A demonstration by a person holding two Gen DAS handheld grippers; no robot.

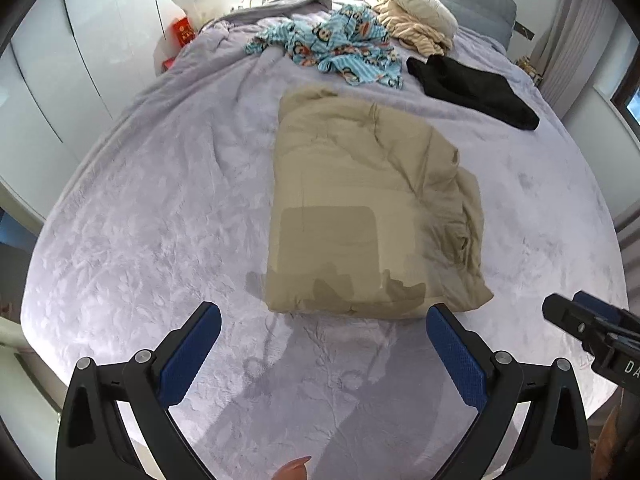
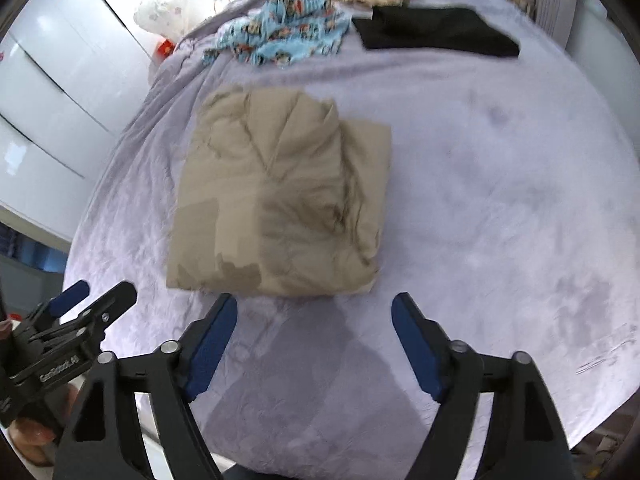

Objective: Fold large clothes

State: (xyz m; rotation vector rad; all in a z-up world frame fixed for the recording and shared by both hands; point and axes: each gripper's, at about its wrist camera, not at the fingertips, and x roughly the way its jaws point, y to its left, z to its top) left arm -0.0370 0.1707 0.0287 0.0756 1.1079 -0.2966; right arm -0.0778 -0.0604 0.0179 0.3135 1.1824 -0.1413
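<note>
here both grippers (image 1: 324,320) (image 2: 314,310) gape empty above the folded tan garment (image 1: 360,208); only the left view shows a cream cushion (image 1: 424,4).

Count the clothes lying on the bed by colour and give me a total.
Tan: 1, the folded tan garment
Black: 1, the folded black garment
Blue printed: 1, the crumpled blue cartoon-print garment
Cream: 1, the cream pile, which may hold more than one piece
Total: 4

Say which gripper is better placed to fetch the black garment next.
Probably right: the black garment lies far right on the bed, on the right gripper's side; both grippers are open and empty, and the left gripper sits farther left.
</note>
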